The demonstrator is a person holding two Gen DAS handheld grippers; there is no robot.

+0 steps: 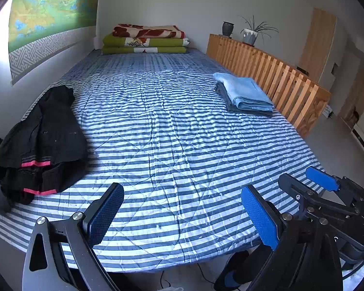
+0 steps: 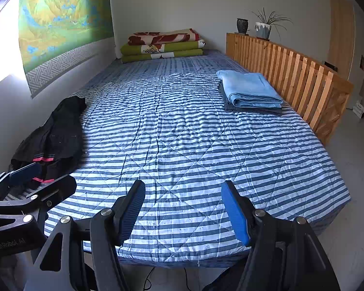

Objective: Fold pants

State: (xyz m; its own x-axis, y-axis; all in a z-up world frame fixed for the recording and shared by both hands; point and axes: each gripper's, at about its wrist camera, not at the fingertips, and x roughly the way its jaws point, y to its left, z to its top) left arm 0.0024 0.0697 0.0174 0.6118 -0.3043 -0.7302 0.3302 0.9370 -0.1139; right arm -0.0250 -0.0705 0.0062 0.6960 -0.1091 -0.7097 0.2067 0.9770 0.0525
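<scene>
Crumpled black pants (image 1: 43, 140) (image 2: 58, 131) with pink bands lie on the left side of the striped bed quilt (image 1: 169, 133) (image 2: 182, 133), close to the wall. My left gripper (image 1: 182, 189) hovers over the near edge of the bed, open and empty, to the right of the pants. My right gripper (image 2: 183, 186) is held beside it over the same edge, also open with nothing between its blue pads. Each gripper shows in the other's view: the right one (image 1: 305, 179) at lower right, the left one (image 2: 46, 177) at lower left in front of the pants.
A folded light-blue garment on a grey one (image 1: 245, 92) (image 2: 250, 89) sits at the right, beside a wooden slatted rail (image 1: 279, 77) (image 2: 291, 72). Folded blankets (image 1: 145, 40) (image 2: 162, 44) lie at the far end. A dark shoe (image 1: 230, 271) and cables are on the floor below.
</scene>
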